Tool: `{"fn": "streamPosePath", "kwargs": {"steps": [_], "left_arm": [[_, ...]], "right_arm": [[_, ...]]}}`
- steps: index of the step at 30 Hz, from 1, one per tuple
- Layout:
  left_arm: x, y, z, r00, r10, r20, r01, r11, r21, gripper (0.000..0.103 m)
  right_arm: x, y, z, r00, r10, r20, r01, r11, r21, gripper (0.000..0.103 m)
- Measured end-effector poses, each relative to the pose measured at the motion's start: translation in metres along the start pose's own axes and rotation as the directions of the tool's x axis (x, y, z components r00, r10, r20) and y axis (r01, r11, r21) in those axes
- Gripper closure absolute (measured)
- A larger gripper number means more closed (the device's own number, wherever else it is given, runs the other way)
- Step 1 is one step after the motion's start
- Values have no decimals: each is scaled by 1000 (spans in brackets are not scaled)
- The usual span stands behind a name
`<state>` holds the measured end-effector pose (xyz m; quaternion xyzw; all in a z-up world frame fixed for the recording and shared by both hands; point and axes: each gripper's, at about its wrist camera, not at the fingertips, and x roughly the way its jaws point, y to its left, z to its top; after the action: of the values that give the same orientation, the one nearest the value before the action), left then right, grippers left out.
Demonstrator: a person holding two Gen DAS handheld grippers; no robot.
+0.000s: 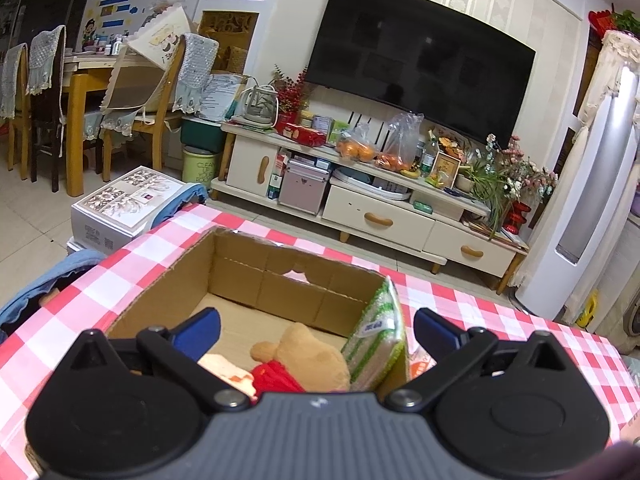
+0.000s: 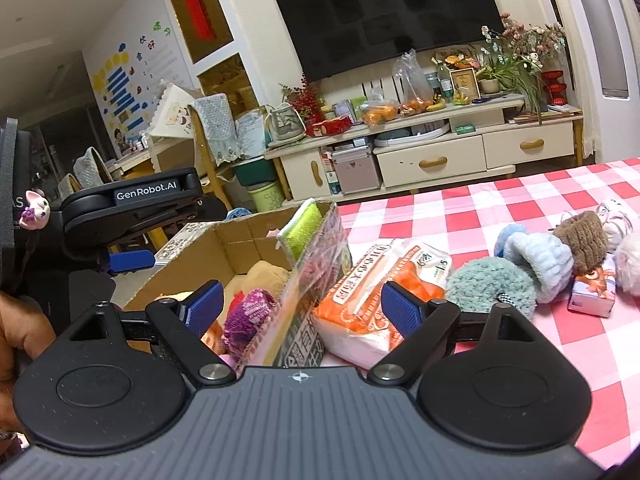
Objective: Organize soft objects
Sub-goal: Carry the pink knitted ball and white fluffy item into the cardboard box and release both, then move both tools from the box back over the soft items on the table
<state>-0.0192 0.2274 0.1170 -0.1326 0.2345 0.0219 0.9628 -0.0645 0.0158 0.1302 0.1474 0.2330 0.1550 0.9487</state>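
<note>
An open cardboard box (image 1: 280, 280) stands on the red-and-white checked tablecloth (image 1: 500, 312). Inside it lie a tan teddy bear (image 1: 316, 356) with a red scarf and a purple woolly item (image 2: 250, 312). A green-and-white sponge pack (image 1: 376, 344) leans on its right wall. My left gripper (image 1: 316, 332) hangs open over the box with nothing between its pads; one of its blue fingers (image 2: 132, 260) shows at the box's left. My right gripper (image 2: 302, 306) is open near the box's right wall, beside an orange-and-white tissue pack (image 2: 372, 300). Right of it lie a teal fluffy piece (image 2: 492, 284), a pale blue one (image 2: 540, 256) and a brown one (image 2: 580, 236).
A small cartoon tissue packet (image 2: 592, 292) and a white fluffy item (image 2: 628, 256) lie at the far right. A hand (image 2: 20, 328) holds the left gripper. Past the table's far edge are floor, a TV stand (image 1: 380, 216) and a white carton (image 1: 120, 208).
</note>
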Motion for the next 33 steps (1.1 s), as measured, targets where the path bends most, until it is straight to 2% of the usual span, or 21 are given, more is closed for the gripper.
{"fn": "streamPosePath", "kwargs": {"steps": [18, 33], "left_arm": [[1, -37, -12, 999, -32, -11, 33, 996, 80, 1], [2, -74, -26, 998, -66, -21, 68, 985, 156, 1]], "right_arm": [[-6, -8, -4, 997, -74, 21, 73, 997, 38, 0], [-13, -20, -9, 985, -162, 61, 157, 984, 85, 0]]}}
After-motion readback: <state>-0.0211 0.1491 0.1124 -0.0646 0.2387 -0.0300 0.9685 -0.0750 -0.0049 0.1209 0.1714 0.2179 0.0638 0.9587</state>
